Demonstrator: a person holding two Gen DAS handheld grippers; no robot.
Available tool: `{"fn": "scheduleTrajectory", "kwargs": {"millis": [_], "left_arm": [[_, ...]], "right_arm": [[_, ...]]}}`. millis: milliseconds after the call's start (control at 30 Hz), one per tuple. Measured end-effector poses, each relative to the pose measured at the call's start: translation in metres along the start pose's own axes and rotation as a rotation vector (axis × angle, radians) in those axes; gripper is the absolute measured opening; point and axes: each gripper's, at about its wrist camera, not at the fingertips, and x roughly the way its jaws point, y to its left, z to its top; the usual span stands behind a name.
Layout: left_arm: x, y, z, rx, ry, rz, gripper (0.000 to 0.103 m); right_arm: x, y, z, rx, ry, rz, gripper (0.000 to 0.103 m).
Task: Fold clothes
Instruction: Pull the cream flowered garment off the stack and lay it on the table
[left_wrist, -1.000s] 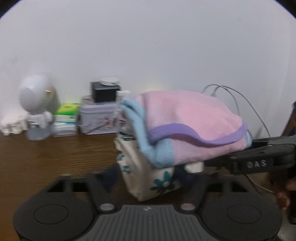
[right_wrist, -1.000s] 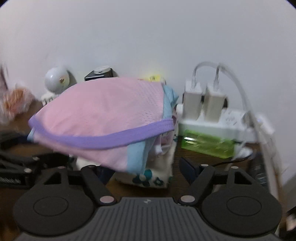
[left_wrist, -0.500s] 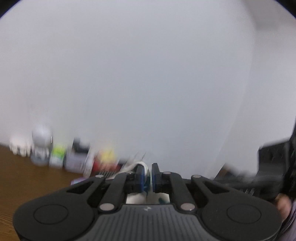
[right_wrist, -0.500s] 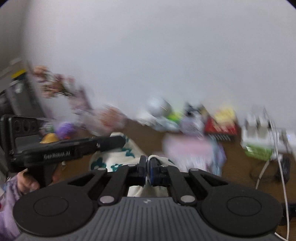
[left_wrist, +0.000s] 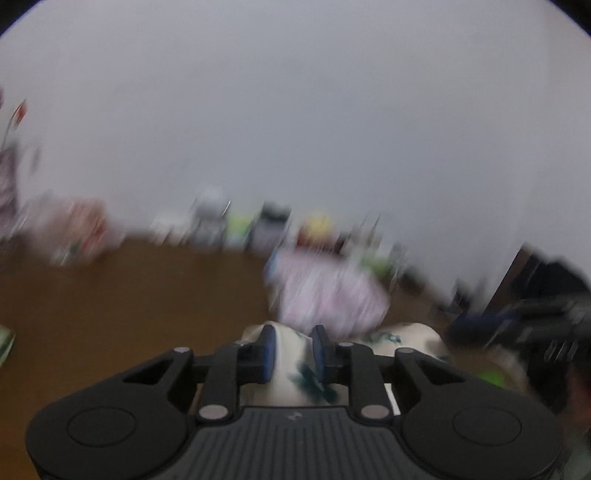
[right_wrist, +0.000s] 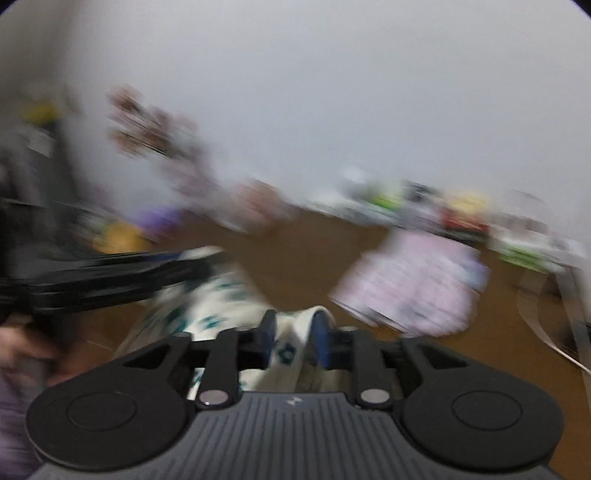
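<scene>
A white cloth with teal flowers (left_wrist: 410, 336) lies on the brown table and runs up between the fingers of my left gripper (left_wrist: 291, 350), whose jaws are opening. In the right wrist view the same floral cloth (right_wrist: 207, 302) sits in a loose fold between the fingers of my right gripper (right_wrist: 294, 332), whose jaws are opening too. Farther back rests a folded pile of pink clothes (left_wrist: 328, 295), to the right in the right wrist view (right_wrist: 413, 288). Everything is blurred by motion.
The brown wooden table (left_wrist: 129, 295) ends at a white wall lined with small boxes and tins (left_wrist: 240, 225). Flowers (right_wrist: 147, 125) and bags stand at the far left. A power strip with cables (right_wrist: 535, 251) sits at the right. A hand (right_wrist: 22, 343) holds the left tool.
Both grippers pulled back from the pink pile toward the near side, dragging the floral cloth out from under it. They closed on that cloth midway, and their jaws now stand wider apart.
</scene>
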Motion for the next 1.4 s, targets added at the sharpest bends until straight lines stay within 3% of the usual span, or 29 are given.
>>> {"fn": "scheduleTrajectory", "kwargs": {"millis": [33,100,133,267,400,500,667,733,800,833,1033,1100,1167,1233,1300,1367,1400], "left_arm": [[-0.008,0.007,-0.017,0.012,-0.005,-0.011,0.037],[-0.025,0.020,-0.049,0.015,-0.021,-0.007,0.079],[-0.034,0.027,-0.065,0.008,-0.030,0.002,0.083],[-0.034,0.040,-0.098,-0.016,0.033,-0.013,0.084],[-0.026,0.024,-0.106,0.039,0.056,-0.054,0.084],[-0.012,-0.006,-0.107,0.130,0.099,-0.040,0.083],[0.006,-0.023,-0.114,0.093,0.056,0.037,0.077],[0.011,-0.025,-0.115,0.074,0.055,0.036,0.071],[0.014,-0.026,-0.115,0.057,0.066,0.045,0.054],[0.017,-0.028,-0.114,0.055,0.079,0.050,0.051],[0.019,-0.031,-0.116,0.087,0.092,0.094,0.049],[0.018,-0.025,-0.116,0.055,0.082,0.099,0.062],[0.018,-0.018,-0.116,0.036,0.081,0.104,0.064],[0.019,-0.014,-0.115,0.036,0.088,0.115,0.052],[0.021,-0.012,-0.114,0.042,0.096,0.127,0.023],[0.019,-0.013,-0.111,0.027,0.089,0.113,0.010],[0.016,-0.013,-0.109,0.022,0.076,0.117,0.010]], "right_arm": [[-0.004,0.005,-0.019,0.001,-0.007,-0.011,0.033],[-0.018,0.019,-0.056,0.002,-0.038,0.017,0.063],[-0.023,0.030,-0.074,-0.005,-0.059,0.036,0.067],[-0.031,0.074,-0.137,-0.055,-0.151,0.074,0.073],[-0.019,0.089,-0.163,-0.083,-0.182,-0.035,0.073],[-0.018,0.080,-0.171,-0.054,-0.167,-0.070,0.073],[-0.024,0.059,-0.184,0.021,-0.169,-0.092,0.074],[-0.023,0.051,-0.188,0.039,-0.174,-0.102,0.074],[-0.022,0.041,-0.187,0.062,-0.188,-0.110,0.074],[-0.019,0.036,-0.185,0.075,-0.191,-0.113,0.074],[0.011,0.016,-0.171,0.124,-0.154,-0.107,0.074],[0.020,0.015,-0.168,0.120,-0.144,-0.103,0.074],[0.027,0.017,-0.164,0.109,-0.134,-0.101,0.074],[0.033,0.020,-0.162,0.092,-0.122,-0.104,0.074],[0.041,0.023,-0.159,0.071,-0.101,-0.113,0.074],[0.048,0.027,-0.157,0.051,-0.081,-0.122,0.073],[0.051,0.028,-0.156,0.049,-0.075,-0.118,0.071]]}}
